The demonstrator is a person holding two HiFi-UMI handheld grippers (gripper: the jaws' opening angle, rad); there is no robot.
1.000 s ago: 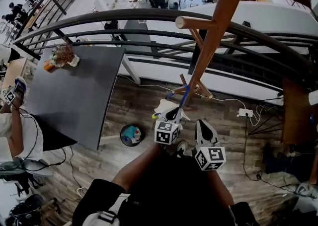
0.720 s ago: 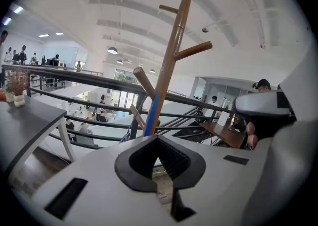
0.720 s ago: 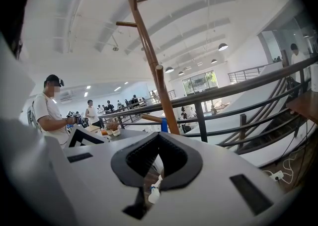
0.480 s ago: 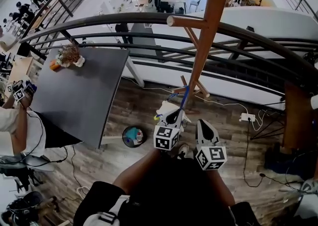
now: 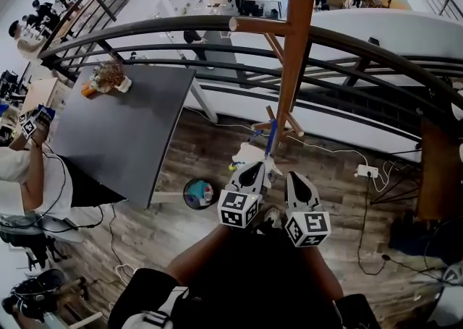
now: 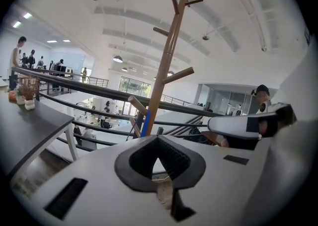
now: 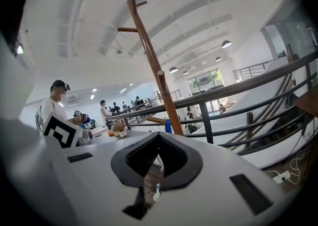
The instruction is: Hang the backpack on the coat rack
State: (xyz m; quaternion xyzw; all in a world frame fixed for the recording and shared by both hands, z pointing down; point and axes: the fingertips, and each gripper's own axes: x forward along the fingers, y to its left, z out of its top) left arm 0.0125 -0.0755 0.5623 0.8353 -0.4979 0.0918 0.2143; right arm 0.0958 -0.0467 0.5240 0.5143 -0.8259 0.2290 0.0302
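Wooden coat rack rises just beyond left tongs and right tongs, both clenched empty.

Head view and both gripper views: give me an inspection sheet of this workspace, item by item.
Surface: wood-plank floor; dark table bearing a small plant at its far corner.
Job's things: coat rack upright by the railing, visible pegs bare; backpack not made out in any view.
Clutter: round container on the floor beside the table; white thing at the rack's foot, not identifiable.
Grippers: left gripper and right gripper both have fingers together, holding nothing.
Cables: white power strip with its cord on the floor right of the rack.
Surroundings: curved dark railing, a lower hall with people beyond; a person at the table's left.
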